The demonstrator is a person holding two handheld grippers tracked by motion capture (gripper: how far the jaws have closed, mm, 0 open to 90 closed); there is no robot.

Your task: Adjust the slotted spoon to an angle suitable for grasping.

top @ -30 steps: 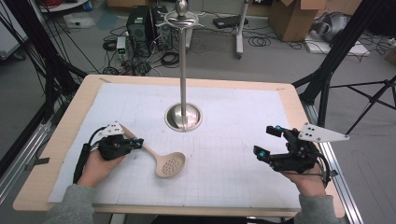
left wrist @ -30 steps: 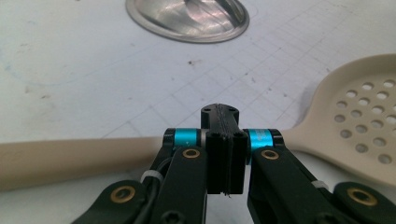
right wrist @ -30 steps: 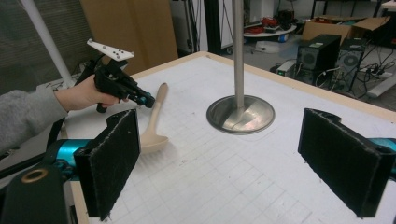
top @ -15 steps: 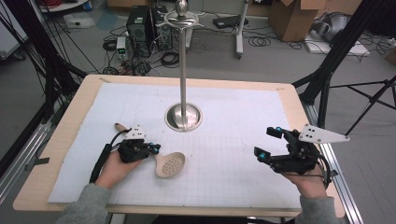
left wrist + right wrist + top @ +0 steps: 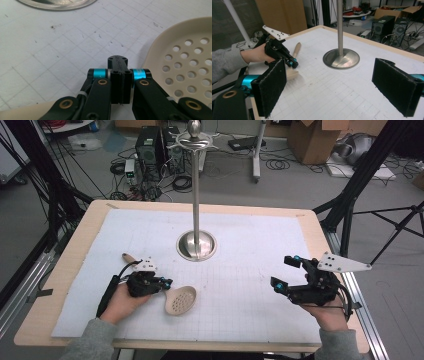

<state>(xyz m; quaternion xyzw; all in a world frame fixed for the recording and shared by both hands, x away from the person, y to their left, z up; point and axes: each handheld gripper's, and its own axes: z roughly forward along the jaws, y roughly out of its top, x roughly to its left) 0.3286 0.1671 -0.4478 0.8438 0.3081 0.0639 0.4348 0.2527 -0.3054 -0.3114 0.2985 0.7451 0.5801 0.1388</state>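
Note:
A beige slotted spoon [image 5: 180,300] lies on the white gridded mat [image 5: 240,235], its handle running back and left under my left gripper [image 5: 166,282]. That gripper is shut with its pads pressed together and nothing between them [image 5: 117,61]; its tips hover just left of the spoon's perforated bowl [image 5: 190,67]. In the right gripper view the left gripper [image 5: 293,62] sits over the spoon's handle [image 5: 296,48]. My right gripper [image 5: 286,272] rests at the mat's right side, open and empty, with its black pads [image 5: 270,85] wide apart.
A metal pole on a round base [image 5: 196,245] stands at the mat's middle back, also seen as the base [image 5: 341,58] and its rim [image 5: 55,3]. The wooden table edge [image 5: 65,265] frames the mat. Cables, computers and boxes lie on the floor beyond.
My left gripper has slid right along the spoon's handle toward the bowl, uncovering the handle's end. The spoon and the right gripper stayed put.

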